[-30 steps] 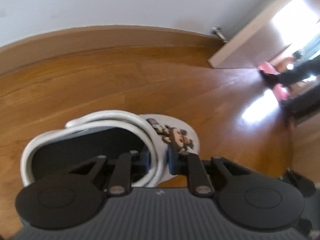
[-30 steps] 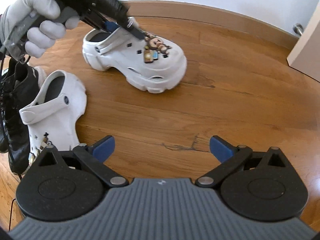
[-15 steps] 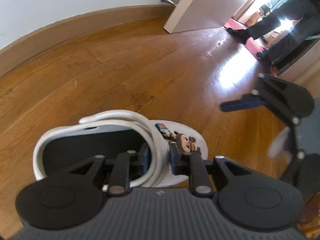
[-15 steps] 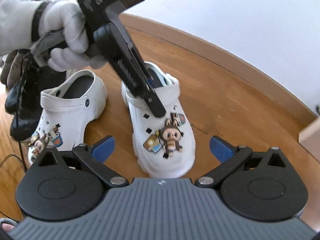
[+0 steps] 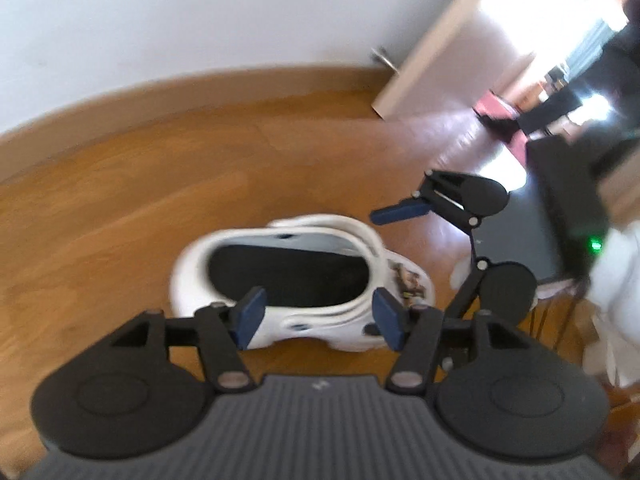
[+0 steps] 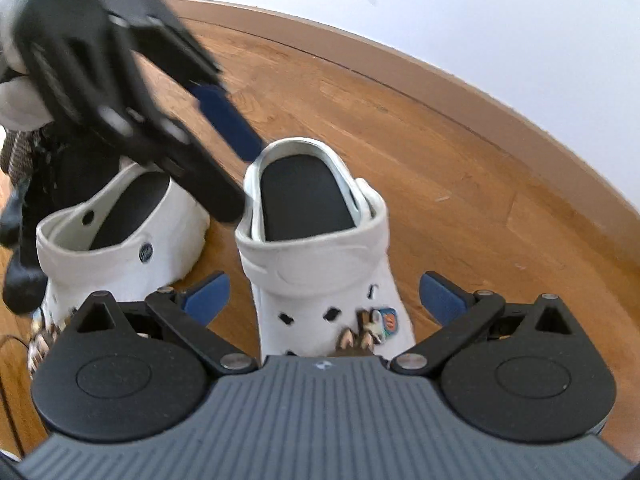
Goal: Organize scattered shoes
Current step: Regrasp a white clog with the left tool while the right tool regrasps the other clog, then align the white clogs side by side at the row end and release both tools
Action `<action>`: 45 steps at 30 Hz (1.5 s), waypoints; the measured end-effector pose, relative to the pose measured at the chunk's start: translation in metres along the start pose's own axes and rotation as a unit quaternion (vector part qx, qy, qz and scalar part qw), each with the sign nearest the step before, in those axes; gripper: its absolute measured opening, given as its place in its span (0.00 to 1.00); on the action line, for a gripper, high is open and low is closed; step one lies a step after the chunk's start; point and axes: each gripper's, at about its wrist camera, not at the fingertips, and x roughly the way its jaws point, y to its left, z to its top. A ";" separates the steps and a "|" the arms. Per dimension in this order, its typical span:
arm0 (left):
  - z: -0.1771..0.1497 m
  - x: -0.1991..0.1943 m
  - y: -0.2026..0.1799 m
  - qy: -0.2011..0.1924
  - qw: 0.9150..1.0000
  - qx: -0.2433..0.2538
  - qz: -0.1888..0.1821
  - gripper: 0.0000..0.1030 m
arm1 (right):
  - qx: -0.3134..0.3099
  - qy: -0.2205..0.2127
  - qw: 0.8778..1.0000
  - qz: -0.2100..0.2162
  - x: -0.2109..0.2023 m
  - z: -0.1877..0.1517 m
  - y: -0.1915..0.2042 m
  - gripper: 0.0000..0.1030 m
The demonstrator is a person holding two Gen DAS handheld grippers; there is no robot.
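2 white clogs (image 6: 320,248) (image 6: 120,232) sit paired at frame centre, toes toward me; my left gripper (image 5: 316,316) is opening off the placed one, my right gripper (image 6: 324,292) wide, empty, above its toe.

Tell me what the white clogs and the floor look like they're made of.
White clogs: apparently moulded foam or rubber, matte, with thick one-piece walls, punched vent holes and clip-on charms. Floor: wood planks or laminate, showing grain and seams, with a slight satin sheen.

A home: wooden floor (image 5: 120,208), skirting board (image 6: 440,68), open door (image 5: 432,52), shoes (image 6: 320,240) lying about.
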 end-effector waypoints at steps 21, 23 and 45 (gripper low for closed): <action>-0.061 -0.170 0.049 -0.052 0.989 -0.098 0.097 0.56 | 0.114 0.052 0.991 -0.037 0.040 -0.002 0.010 0.92; -0.060 -0.179 0.052 -0.047 0.989 -0.096 0.102 0.56 | 0.145 0.058 0.986 -0.054 0.034 -0.010 0.020 0.92; -0.133 -0.424 0.144 0.012 0.947 -0.182 0.266 0.58 | 0.321 0.037 0.922 -0.213 -0.033 0.002 0.108 0.99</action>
